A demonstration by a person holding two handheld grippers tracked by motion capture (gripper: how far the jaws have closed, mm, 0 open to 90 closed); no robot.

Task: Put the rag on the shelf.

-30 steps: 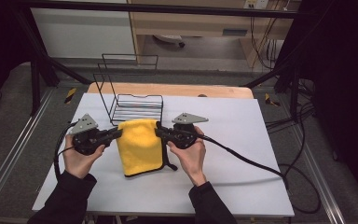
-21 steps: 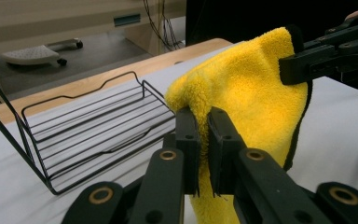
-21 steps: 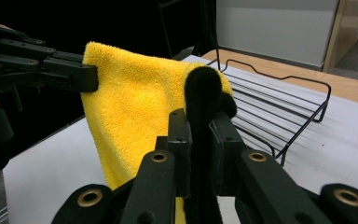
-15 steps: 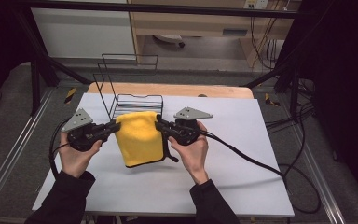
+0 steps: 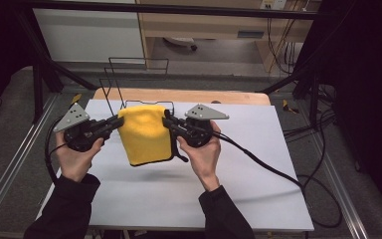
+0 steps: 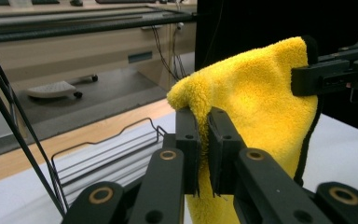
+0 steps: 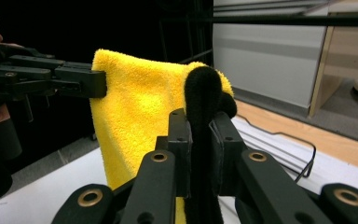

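White tabletop (image 5: 258,169) under a black frame, wooden strip along its far edge, dim workshop beyond.

Yellow cloth (image 5: 145,133): folded, black-edged, held off the table between both grippers and hanging down from its top edge. Shadow on the table below it. It sits just in front of the wire rack (image 5: 129,84) at the far side of the table; top edge looks near rack height, though I cannot tell whether cloth and wire touch.

Left gripper (image 5: 113,123): jaws closed on the cloth's upper left corner, pile bunched between the pads in the left gripper view (image 6: 200,140). Right gripper (image 5: 169,122): jaws clamped on the upper right corner, pinching the black trim (image 7: 203,107).

Progress, as judged: pick-up and lift are done; cloth is carried toward the rack. Left to do, likely: drape or set it on the wire, then let go.

Hard to make out: the cloth's lower hem is cut off in both gripper views; the rack's base is hidden behind the cloth in the high view; the rack wires are thin and faint against the floor.
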